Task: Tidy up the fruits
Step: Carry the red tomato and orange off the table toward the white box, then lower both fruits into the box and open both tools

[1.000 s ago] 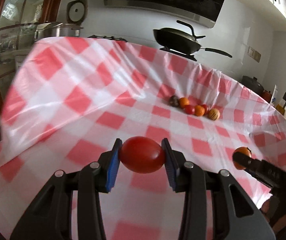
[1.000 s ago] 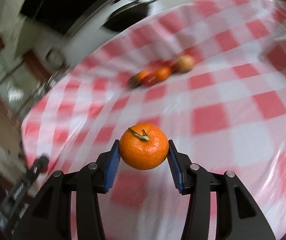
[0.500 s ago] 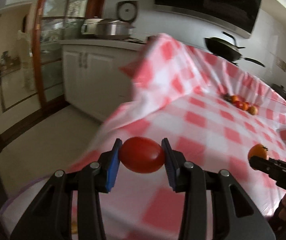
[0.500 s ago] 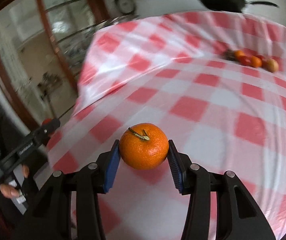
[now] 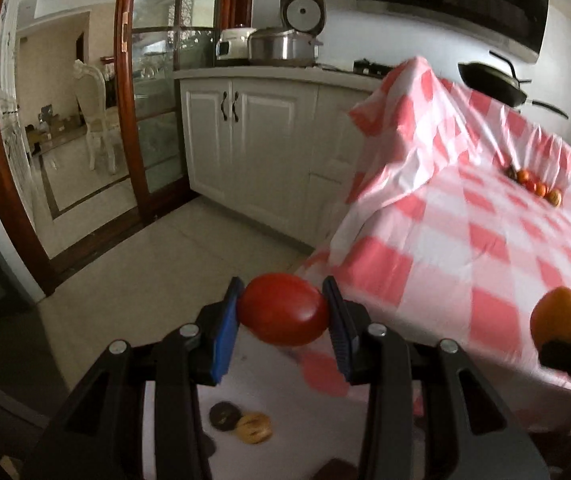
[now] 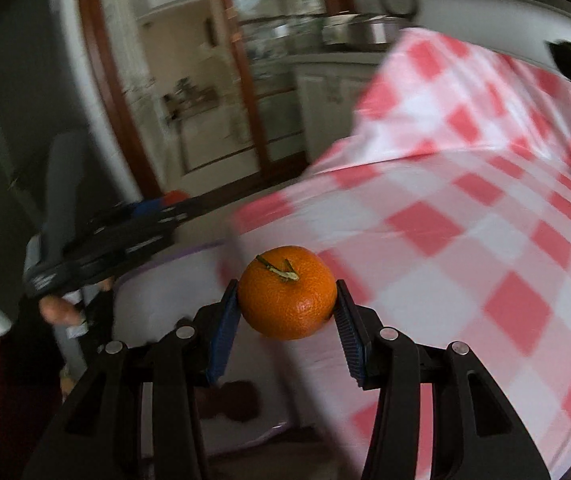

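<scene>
The left hand-held gripper (image 5: 283, 316) pinches a red tomato (image 5: 283, 309) between its two blue pads (image 5: 225, 328), one pad pressed against each side of the fruit. It points down past the corner of the surface (image 5: 485, 240), which is draped in a red-and-white checked cloth (image 5: 445, 208), so the tomato hangs off the surface's edge rather than over its top. Below the left hand-held gripper lies a white tray or board (image 5: 285, 412); what it is exactly cannot be told. On it sit a dark round piece (image 5: 224, 416) and a yellowish round piece (image 5: 254, 427), touching each other and too blurred to identify.

The right hand-held gripper (image 6: 287, 312) pinches an orange (image 6: 287, 292), its blue pads (image 6: 223, 324) squeezing both sides, with the greenish stem on top. In the left wrist view the same orange (image 5: 557, 314) shows at the right edge, over the near part of the checked cloth. In the right wrist view it sits above the near corner of the cloth, beside the white tray (image 6: 173, 292), where a dark, blurred shape (image 6: 229, 400) lies.

Far back on the cloth, well apart from both grippers, a small row of fruits (image 5: 535, 186) lies close together: orange and red ones, with a darker one at its far end.

In the right wrist view a person's hand (image 6: 61, 312) grips the handle of the left hand-held gripper. Behind the surface stand white cabinets (image 5: 245, 148), a steel pot (image 5: 283, 46) and a black pan (image 5: 493, 84).
</scene>
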`<state>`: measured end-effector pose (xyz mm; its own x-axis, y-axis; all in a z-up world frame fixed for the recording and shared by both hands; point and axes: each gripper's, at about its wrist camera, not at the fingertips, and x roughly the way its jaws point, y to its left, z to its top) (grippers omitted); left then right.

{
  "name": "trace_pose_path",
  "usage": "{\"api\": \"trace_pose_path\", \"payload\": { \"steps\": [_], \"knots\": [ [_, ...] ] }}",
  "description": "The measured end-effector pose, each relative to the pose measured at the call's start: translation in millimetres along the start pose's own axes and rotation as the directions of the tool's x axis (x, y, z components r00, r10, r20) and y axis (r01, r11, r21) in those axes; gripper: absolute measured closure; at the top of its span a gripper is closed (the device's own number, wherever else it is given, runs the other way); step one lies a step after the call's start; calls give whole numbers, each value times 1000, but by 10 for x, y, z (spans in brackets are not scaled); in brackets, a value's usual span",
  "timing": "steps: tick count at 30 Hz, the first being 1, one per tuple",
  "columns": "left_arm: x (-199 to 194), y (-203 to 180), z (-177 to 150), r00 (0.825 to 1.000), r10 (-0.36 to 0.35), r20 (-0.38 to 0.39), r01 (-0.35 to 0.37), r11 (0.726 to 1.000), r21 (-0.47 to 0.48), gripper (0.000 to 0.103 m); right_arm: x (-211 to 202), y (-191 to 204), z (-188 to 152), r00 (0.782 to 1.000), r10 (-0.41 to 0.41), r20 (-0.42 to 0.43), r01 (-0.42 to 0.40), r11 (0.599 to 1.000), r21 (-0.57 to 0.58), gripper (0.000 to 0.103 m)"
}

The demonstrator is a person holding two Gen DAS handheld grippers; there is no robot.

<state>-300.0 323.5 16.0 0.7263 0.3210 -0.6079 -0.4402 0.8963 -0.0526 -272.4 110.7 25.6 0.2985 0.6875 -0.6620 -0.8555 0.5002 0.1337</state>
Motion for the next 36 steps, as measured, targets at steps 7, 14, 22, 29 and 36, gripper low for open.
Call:
{"api": "trace_pose_path", "payload": {
  "steps": [7,14,22,29,36],
  "knots": [
    [84,128,-227,998,29,-57,-27,999,39,62,268,641,-216,992,71,-102,-91,974,-206,57],
    [261,299,-523,983,61,-175,-50,996,71,62,577,879,-403,968,99,-229,-159,952,-262,57],
    [733,251,-910,903,77,-423,-35,994,108,62,1139,1069,-661,903,37,-429,-190,928,-320,57],
    [1005,228,-1074,866,76,-494,-41,996,82,62,1452,1239,-928,842,-26,-539,-221,895,-387,57],
    [1167,180,-1161,858,68,-509,-37,997,72,62,1595,1097,-959,811,-46,-583,-183,926,-329,56]
  ]
}}
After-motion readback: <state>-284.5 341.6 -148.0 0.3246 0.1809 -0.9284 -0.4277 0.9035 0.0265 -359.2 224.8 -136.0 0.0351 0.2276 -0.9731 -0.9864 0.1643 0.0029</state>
